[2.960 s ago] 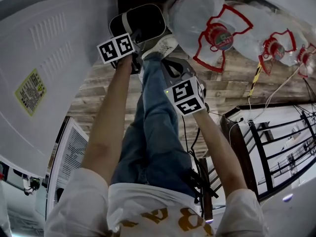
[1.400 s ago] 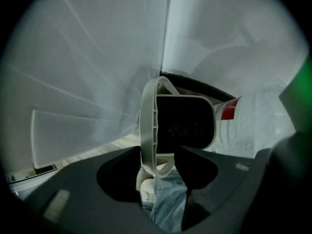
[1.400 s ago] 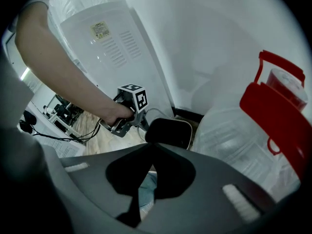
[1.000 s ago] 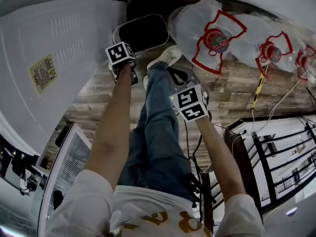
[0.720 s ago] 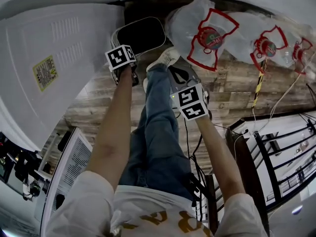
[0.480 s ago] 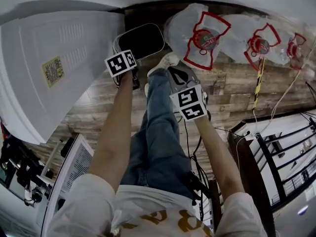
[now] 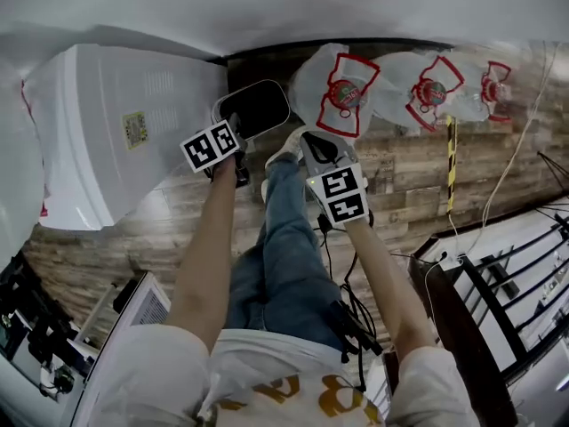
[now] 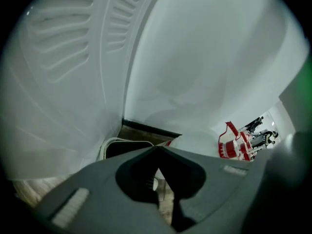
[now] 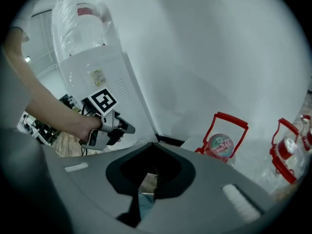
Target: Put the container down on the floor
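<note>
The container (image 7: pixel 258 109), a dark bin with a white rim, stands on the wooden floor in the corner between the wall and a white dispenser. It shows just past my left jaws as the container (image 8: pixel 122 147). My left gripper (image 7: pixel 234 124) hangs close above its near rim, jaws shut on nothing, apart from it. My right gripper (image 7: pixel 316 146) is to its right over a white shoe (image 7: pixel 286 149), jaws closed and empty. The left gripper (image 9: pixel 111 126) with its marker cube also shows in the right gripper view.
A tall white water dispenser (image 7: pixel 116 145) fills the left. Several large water bottles (image 7: pixel 342 92) with red handles lie along the wall on the right. A black metal rack (image 7: pixel 498 283) and cables are at the lower right. The person's jeans legs run down the middle.
The head view has drawn back and tilted, so floor and dispenser look smaller. Both grippers have pulled slightly away from the container, which stays put on the floor.
</note>
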A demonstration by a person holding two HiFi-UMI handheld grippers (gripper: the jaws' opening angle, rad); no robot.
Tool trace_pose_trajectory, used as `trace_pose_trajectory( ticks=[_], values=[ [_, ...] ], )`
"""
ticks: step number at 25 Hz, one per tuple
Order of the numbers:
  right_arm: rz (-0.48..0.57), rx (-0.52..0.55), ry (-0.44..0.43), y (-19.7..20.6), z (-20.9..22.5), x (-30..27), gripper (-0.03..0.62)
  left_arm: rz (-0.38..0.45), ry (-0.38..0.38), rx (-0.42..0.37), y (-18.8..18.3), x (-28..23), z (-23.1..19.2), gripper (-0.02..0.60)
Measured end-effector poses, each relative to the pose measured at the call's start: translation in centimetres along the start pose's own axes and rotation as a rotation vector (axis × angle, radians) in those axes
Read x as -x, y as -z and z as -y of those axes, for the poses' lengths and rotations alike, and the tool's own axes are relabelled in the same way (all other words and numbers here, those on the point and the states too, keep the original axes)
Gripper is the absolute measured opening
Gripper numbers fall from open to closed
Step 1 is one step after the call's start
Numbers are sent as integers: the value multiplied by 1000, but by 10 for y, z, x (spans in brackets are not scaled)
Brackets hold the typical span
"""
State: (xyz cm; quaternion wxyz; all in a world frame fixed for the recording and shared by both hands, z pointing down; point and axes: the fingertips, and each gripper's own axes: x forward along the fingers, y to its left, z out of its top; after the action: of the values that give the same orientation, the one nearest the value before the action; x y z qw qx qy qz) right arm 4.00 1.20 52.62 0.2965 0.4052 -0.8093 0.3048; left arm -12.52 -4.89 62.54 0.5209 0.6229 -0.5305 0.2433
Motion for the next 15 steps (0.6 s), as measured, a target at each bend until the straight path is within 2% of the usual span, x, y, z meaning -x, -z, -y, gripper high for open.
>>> trace_pose_trajectory(
  ticks=[4,9,12,15],
  values=[
    [5,16,1,-12,-13,15,31,46,61,-46,-8,26,25,2],
    [48,27,56,-33,-3,38,31,172,136,-150,-37,61,61,0],
    [98,29,83,-45,5,55,31,181,209,-221,-39,73,83,0],
    [116,34,124,-54,12,68,29,192,251,-290,-42,91,97,0]
  ],
)
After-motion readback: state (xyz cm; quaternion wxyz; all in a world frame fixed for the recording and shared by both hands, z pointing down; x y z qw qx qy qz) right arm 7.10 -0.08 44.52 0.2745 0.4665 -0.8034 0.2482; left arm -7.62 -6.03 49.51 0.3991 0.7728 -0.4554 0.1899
